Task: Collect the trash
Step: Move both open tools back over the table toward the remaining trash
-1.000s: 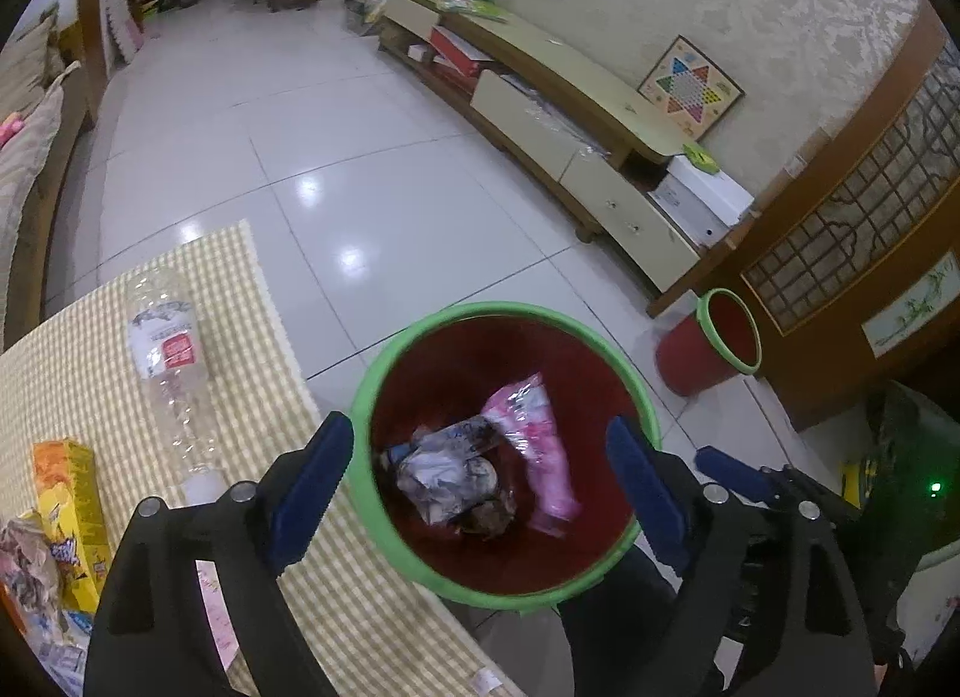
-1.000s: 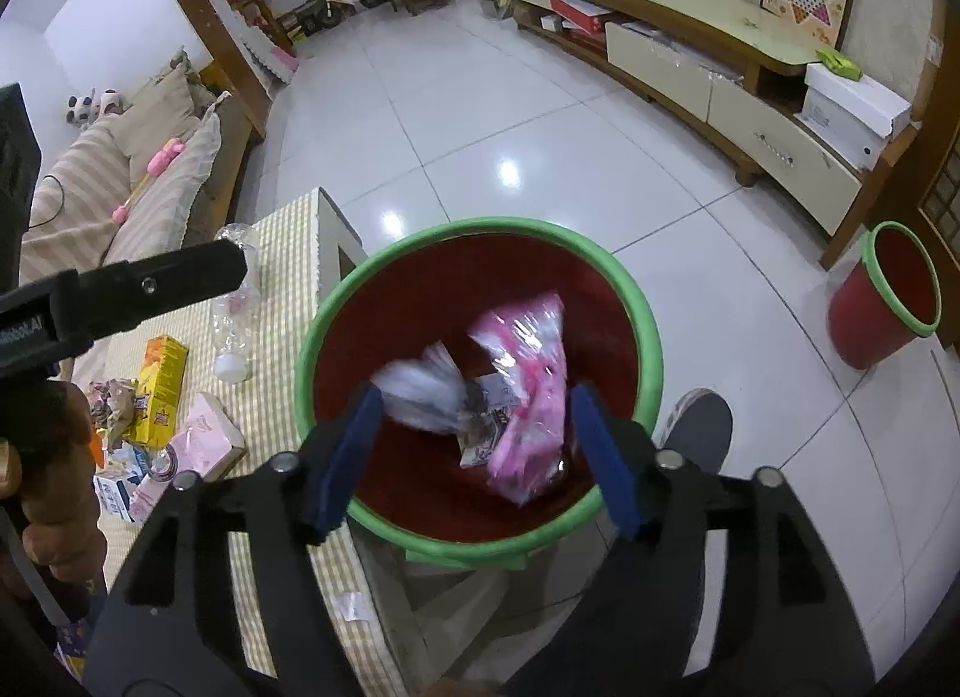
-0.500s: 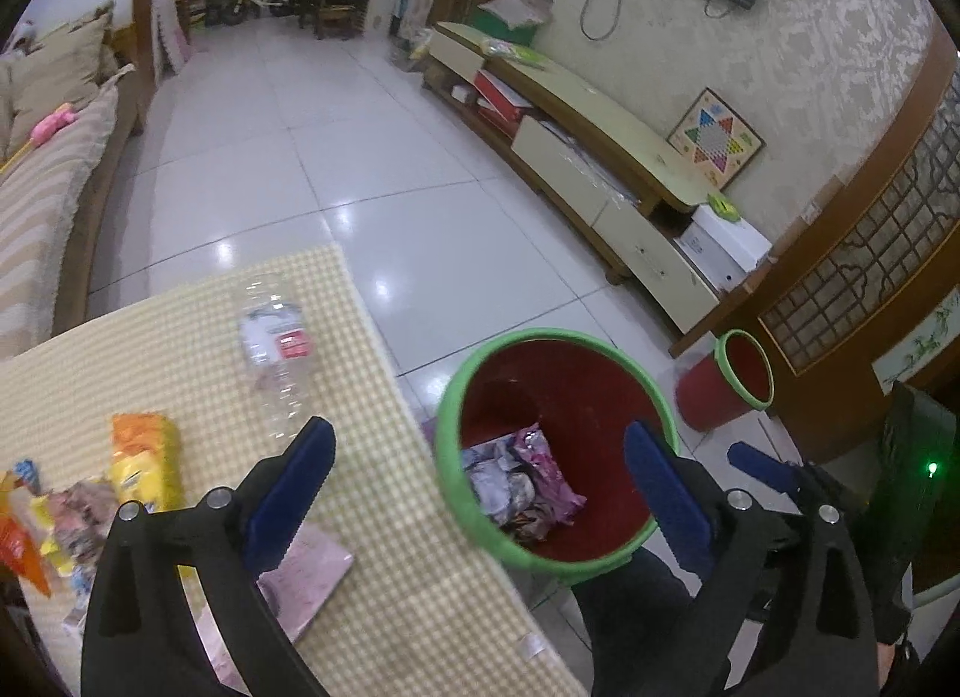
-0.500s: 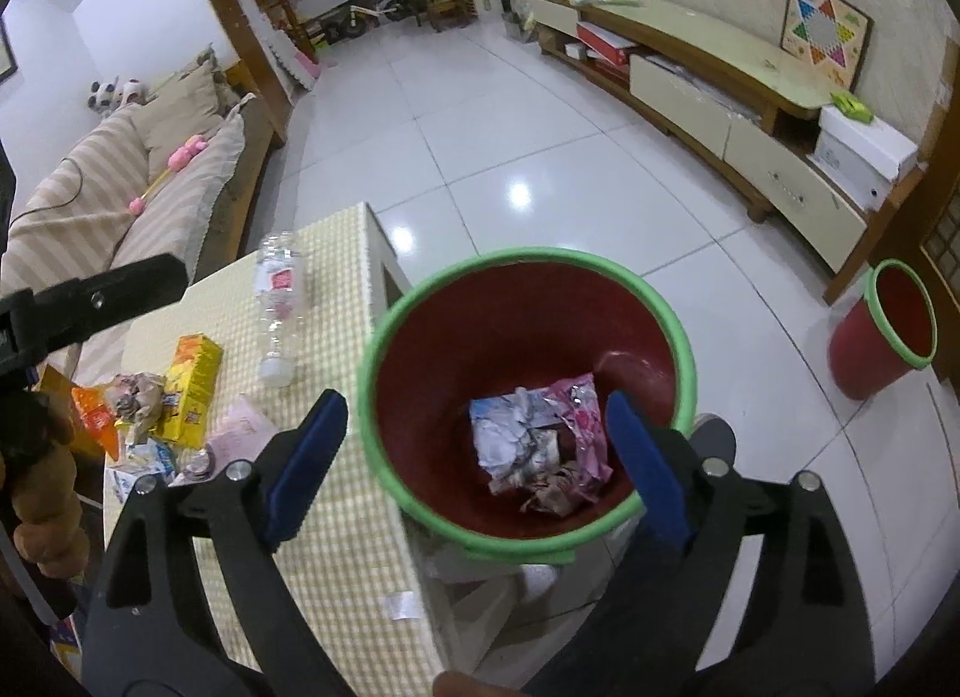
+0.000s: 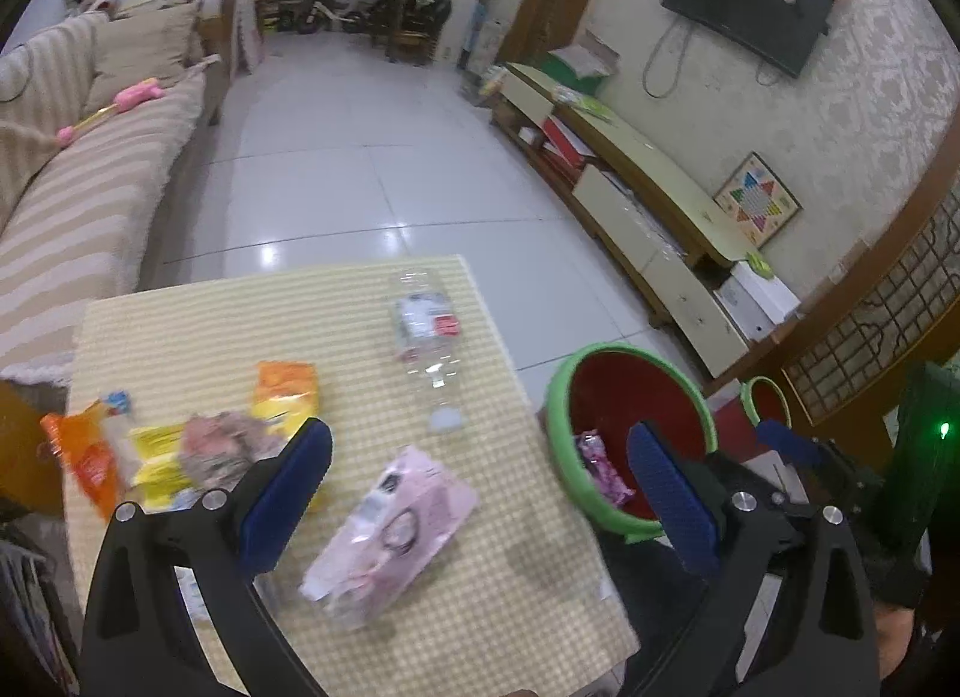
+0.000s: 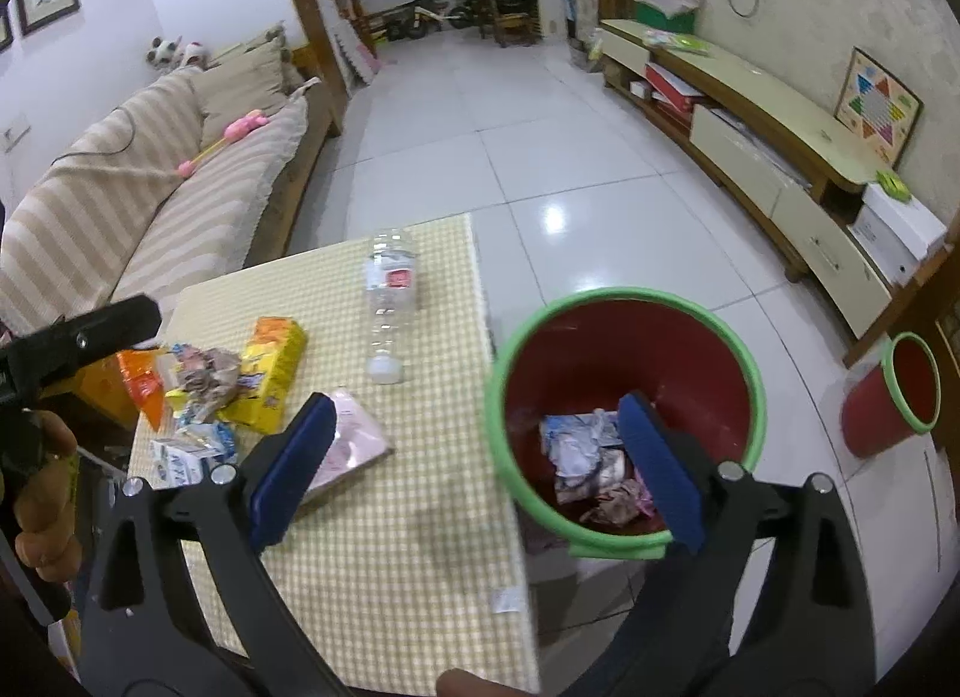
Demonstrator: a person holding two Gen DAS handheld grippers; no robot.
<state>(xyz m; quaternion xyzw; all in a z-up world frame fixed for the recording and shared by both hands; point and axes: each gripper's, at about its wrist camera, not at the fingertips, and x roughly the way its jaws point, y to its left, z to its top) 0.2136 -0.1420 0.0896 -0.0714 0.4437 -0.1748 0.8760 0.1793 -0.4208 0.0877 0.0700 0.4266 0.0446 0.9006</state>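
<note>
Red plastic with a green rim, the nearer waste bin (image 6: 630,373) stands on the floor just off the right edge of the table (image 6: 420,517) and holds at least three scraps: crumpled white paper (image 6: 579,445), a pink wrapper (image 5: 603,466) and a brownish wad (image 6: 618,502). A second, smaller red bin (image 6: 894,403) with the same green rim stands well apart at the far right, by the wooden wall. On the checked yellow tablecloth lie one clear plastic bottle (image 5: 426,337) on its side, cap end near; one pink packet (image 5: 396,535); one yellow-orange carton (image 6: 273,373); and a heap of crumpled wrappers (image 6: 192,385) at the left, too tangled to count. Both claws are empty. The left gripper (image 5: 480,499) hangs over the table with its jaws spread wide and opening; the pink packet lies below, between its blue pads, untouched, and the bin sits under its right pad. The right gripper (image 6: 474,469) is also wide and opening, nothing between its pads; it straddles the table's right edge, the bin's trash showing beside its right pad and the pink packet beside its left. A hand (image 6: 42,493) shows at the left edge of the right view.
</note>
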